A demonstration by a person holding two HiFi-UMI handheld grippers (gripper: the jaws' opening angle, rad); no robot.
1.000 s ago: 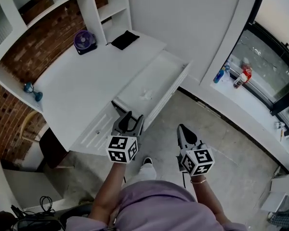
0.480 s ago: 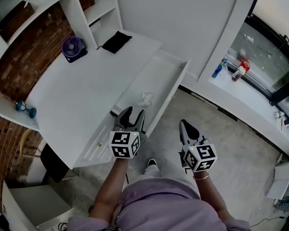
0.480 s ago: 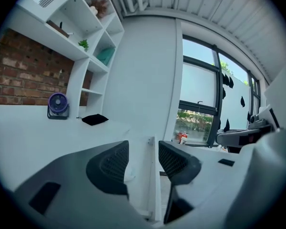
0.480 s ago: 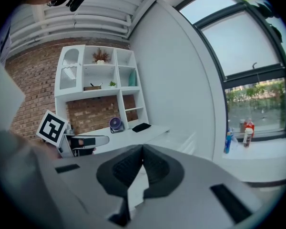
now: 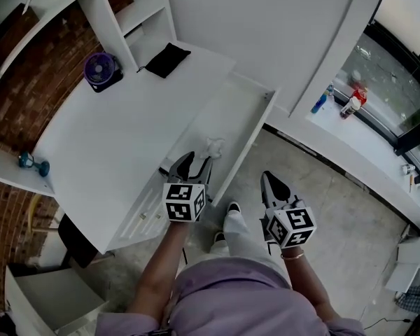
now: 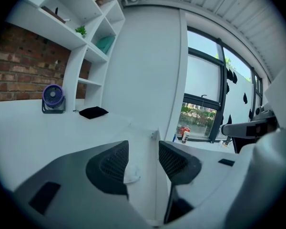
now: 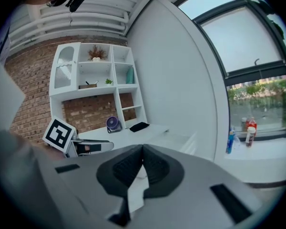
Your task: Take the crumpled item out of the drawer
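Observation:
The white drawer (image 5: 246, 110) stands pulled out from the white desk (image 5: 119, 131). A small crumpled white item (image 5: 213, 147) lies on its floor near the front end. My left gripper (image 5: 196, 161) hovers over the drawer's front, open, its tips just short of the item. In the left gripper view the crumpled item (image 6: 132, 173) peeks out beside the left pad, low between the open jaws of the left gripper (image 6: 143, 159), untouched. My right gripper (image 5: 267, 180) hangs over the floor to the right of the drawer. In its own view the right gripper (image 7: 143, 152) is shut and empty.
A purple fan (image 5: 99, 68) and a black cloth (image 5: 166, 59) sit at the back of the desk, below white shelves (image 5: 136, 19). A blue object (image 5: 29, 163) stands at the desk's left end. Bottles (image 5: 353, 103) line the window sill. The person's foot (image 5: 232, 208) is below the drawer front.
My left gripper has moved forward over the drawer, closer to the crumpled item. The right gripper has stayed about where it was. The head view has shifted a little.

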